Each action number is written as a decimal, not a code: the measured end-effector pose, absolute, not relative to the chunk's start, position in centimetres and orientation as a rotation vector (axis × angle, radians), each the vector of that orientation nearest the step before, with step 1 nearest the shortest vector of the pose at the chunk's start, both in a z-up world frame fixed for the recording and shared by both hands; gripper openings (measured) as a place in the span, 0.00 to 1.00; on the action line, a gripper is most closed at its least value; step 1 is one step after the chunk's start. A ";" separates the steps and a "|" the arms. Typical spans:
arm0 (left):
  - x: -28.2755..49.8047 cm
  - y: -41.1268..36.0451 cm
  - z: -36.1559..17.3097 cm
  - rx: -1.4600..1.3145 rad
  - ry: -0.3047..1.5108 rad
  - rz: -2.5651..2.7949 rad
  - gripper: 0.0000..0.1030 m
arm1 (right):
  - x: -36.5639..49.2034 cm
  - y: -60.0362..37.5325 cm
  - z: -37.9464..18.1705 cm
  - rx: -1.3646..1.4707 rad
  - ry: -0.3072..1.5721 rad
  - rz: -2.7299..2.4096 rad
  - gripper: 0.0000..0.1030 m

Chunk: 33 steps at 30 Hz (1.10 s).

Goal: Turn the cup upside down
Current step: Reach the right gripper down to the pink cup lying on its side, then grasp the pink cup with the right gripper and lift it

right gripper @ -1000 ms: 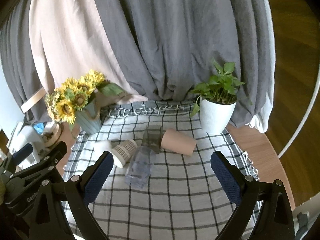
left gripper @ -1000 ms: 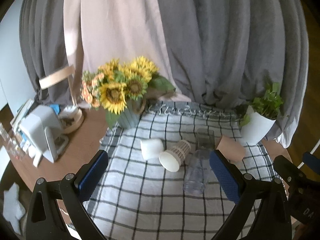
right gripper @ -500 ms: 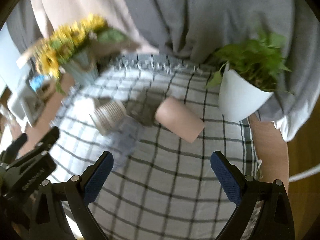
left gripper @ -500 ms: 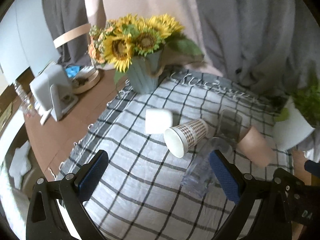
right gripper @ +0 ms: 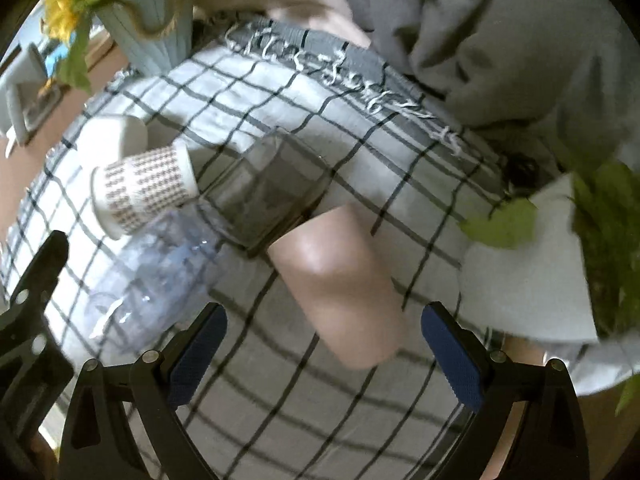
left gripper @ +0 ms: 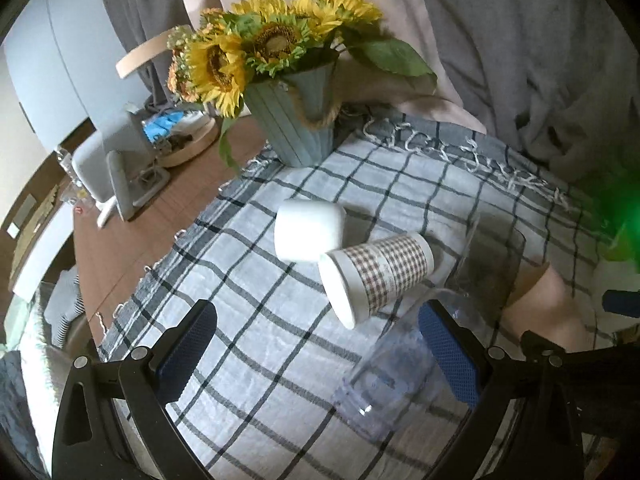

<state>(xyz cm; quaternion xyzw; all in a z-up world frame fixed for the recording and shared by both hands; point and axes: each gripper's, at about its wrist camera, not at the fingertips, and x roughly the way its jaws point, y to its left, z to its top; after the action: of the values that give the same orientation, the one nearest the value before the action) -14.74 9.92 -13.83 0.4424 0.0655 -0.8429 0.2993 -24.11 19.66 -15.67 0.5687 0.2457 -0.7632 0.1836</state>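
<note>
— Where are the cups?

— All five lie on their sides in a loose row across the middle of the checked cloth [left gripper: 256,320]. Toward the cloth's left edge is a white cup [left gripper: 309,231], and a plaid cup [left gripper: 378,274] lies against it with its open mouth facing the cameras. Next comes a clear cup [right gripper: 156,276], then a smoky glass [right gripper: 272,192] behind it, then a pink cup [right gripper: 340,288].

— Do any touch?

— The plaid cup leans on the white one and meets the clear cup; the pink cup's far end lies against the glass.

— And the grippers?

— The left gripper [left gripper: 320,356] has its jaws spread wide, holding nothing, above the cloth's near edge in front of the plaid cup. The right gripper [right gripper: 324,356] is also spread and empty, with the pink cup's near end lying between its blue pads [right gripper: 450,356], not gripped.

— What else is there?

— A sunflower vase [left gripper: 296,120] at the cloth's far left corner and a white plant pot [right gripper: 528,272] by its right edge.
</note>
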 end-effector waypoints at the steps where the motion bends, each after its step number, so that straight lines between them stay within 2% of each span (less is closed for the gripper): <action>1: -14.9 10.1 -13.9 1.168 0.167 -2.235 1.00 | -24.9 19.5 -16.4 1.620 0.707 -2.135 0.95; 10: -16.4 10.5 -14.6 1.173 0.117 -2.185 1.00 | -27.4 19.2 -20.8 1.727 0.740 -2.060 0.92; 12: -16.5 10.7 -14.6 1.173 0.092 -2.186 1.00 | -27.6 19.3 -21.0 1.725 0.745 -2.088 0.89; 13: -16.5 10.7 -14.7 1.178 0.085 -2.190 1.00 | -27.6 19.5 -21.1 1.726 0.760 -2.106 0.83; 17: -16.5 10.6 -14.6 1.200 0.080 -2.219 1.00 | -27.7 20.0 -20.8 1.745 0.717 -2.128 0.79; 23: -15.3 9.7 -14.0 1.236 0.064 -2.324 1.00 | -25.2 21.5 -17.1 1.710 0.580 -2.252 0.76; 27: -13.8 8.1 -13.3 1.267 0.071 -2.393 1.00 | -21.5 22.1 -13.9 1.682 0.402 -2.322 0.73; 33: -10.1 5.1 -11.7 1.228 -0.041 -2.499 1.00 | -15.3 20.6 -10.0 1.584 0.195 -2.395 0.72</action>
<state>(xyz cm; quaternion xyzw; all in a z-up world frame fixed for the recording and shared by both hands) -10.12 5.05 -11.71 0.4340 -0.0144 -0.8831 0.1777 -15.26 20.56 -10.01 0.5456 0.0672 -0.8249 0.1316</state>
